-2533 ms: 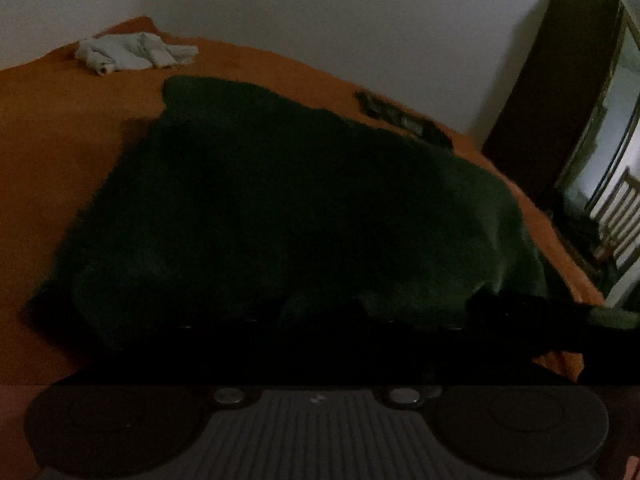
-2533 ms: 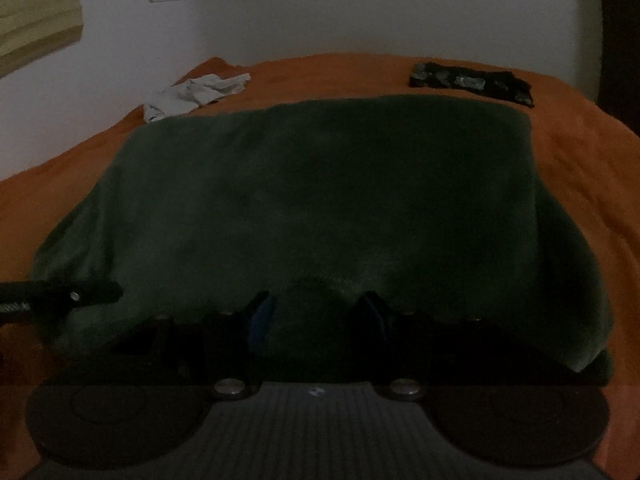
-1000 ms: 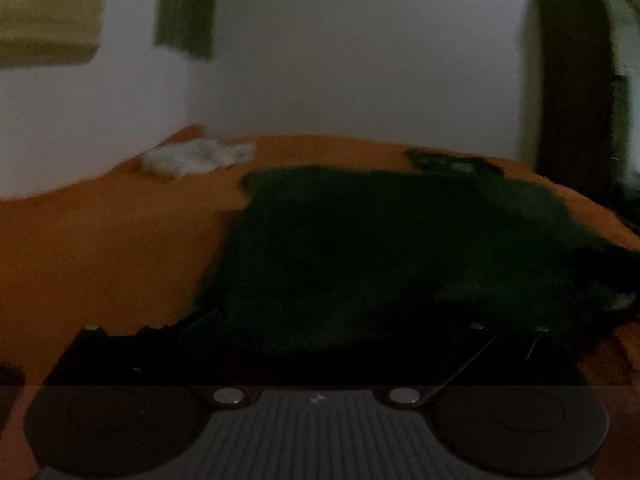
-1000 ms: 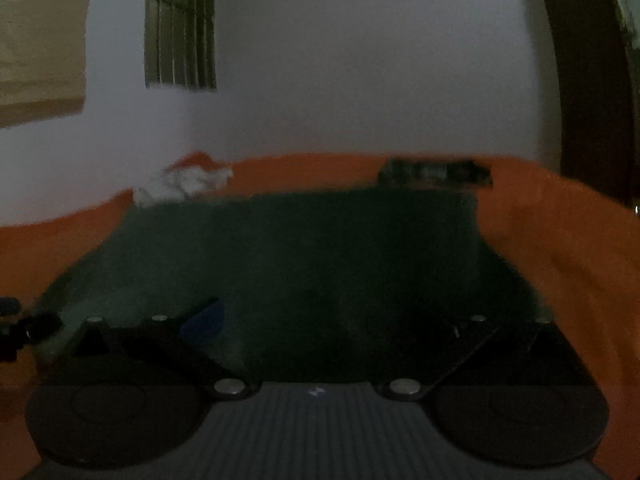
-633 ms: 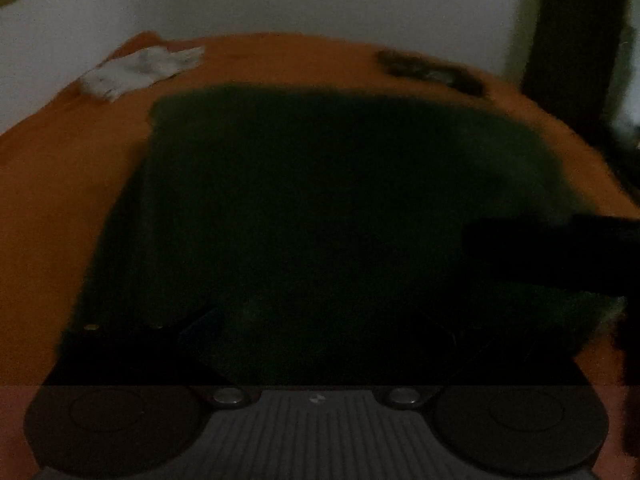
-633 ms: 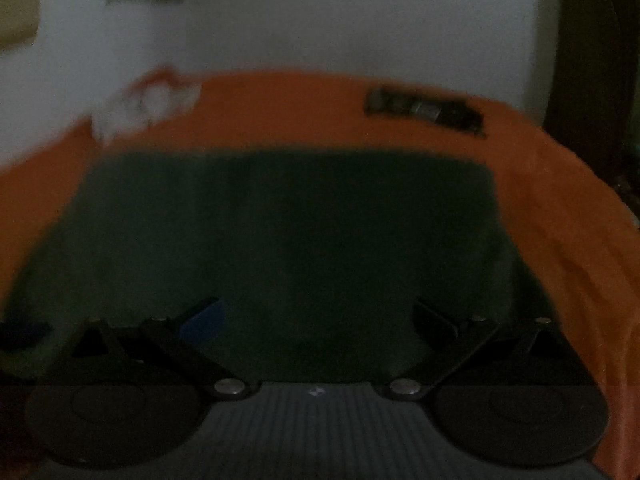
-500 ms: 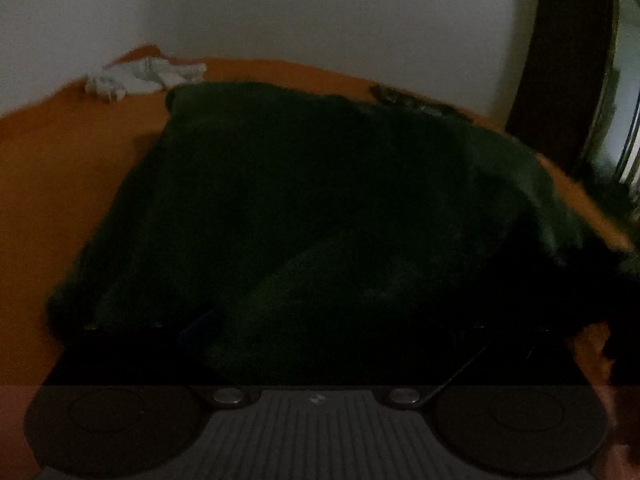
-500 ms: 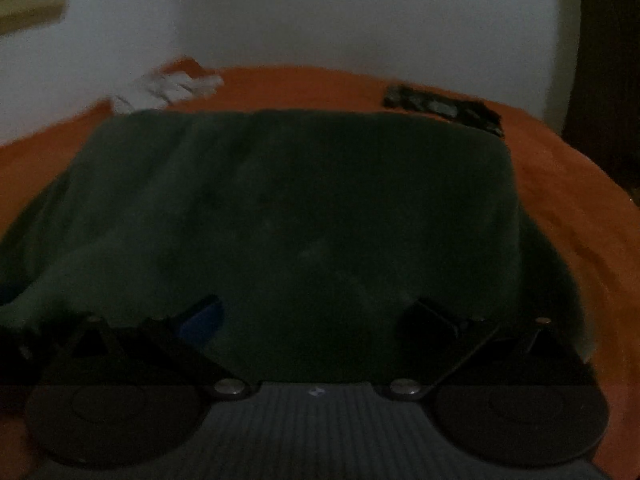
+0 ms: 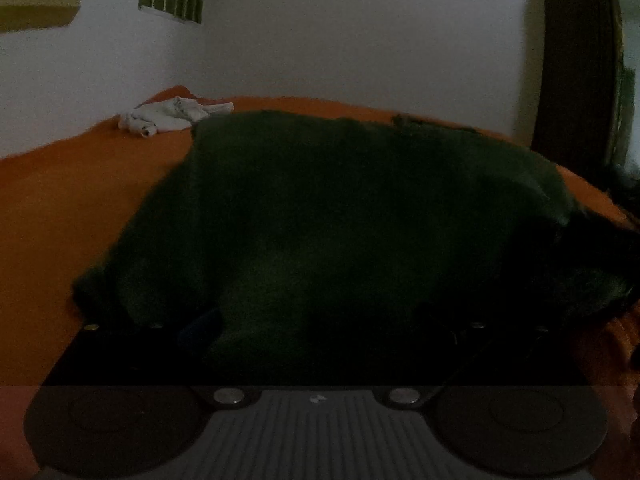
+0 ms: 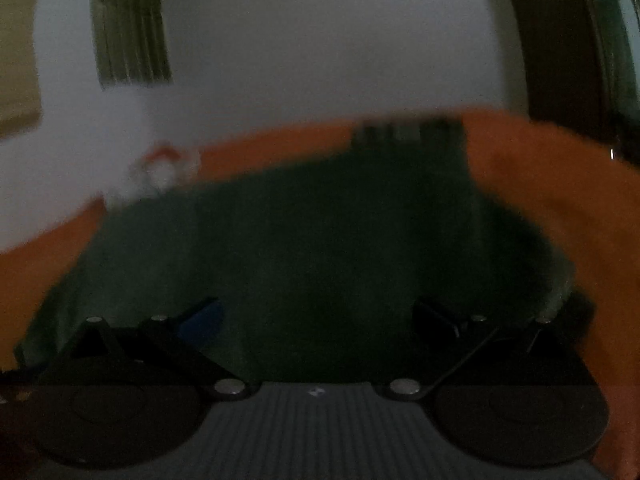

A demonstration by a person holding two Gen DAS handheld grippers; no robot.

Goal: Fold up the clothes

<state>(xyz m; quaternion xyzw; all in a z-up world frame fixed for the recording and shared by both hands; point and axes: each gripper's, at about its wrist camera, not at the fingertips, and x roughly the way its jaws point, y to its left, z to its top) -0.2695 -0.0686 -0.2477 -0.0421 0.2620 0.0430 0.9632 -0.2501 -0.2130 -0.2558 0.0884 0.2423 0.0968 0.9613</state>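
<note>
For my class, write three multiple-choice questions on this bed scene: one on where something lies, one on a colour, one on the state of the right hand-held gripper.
1. Where does the white cloth lie?
A. on the dark green garment
B. on the orange sheet near the far corner
C. on the floor

2. What colour is the bed sheet?
A. orange
B. blue
C. white

3. How do the right hand-held gripper's jaws stand?
A. shut on the sheet
B. out of view
C. open

Answers:
B, the white cloth rests on the sheet, beyond the dark green garment.
A, bare sheet is orange.
C, the right hand-held gripper shows a wide gap.
</note>
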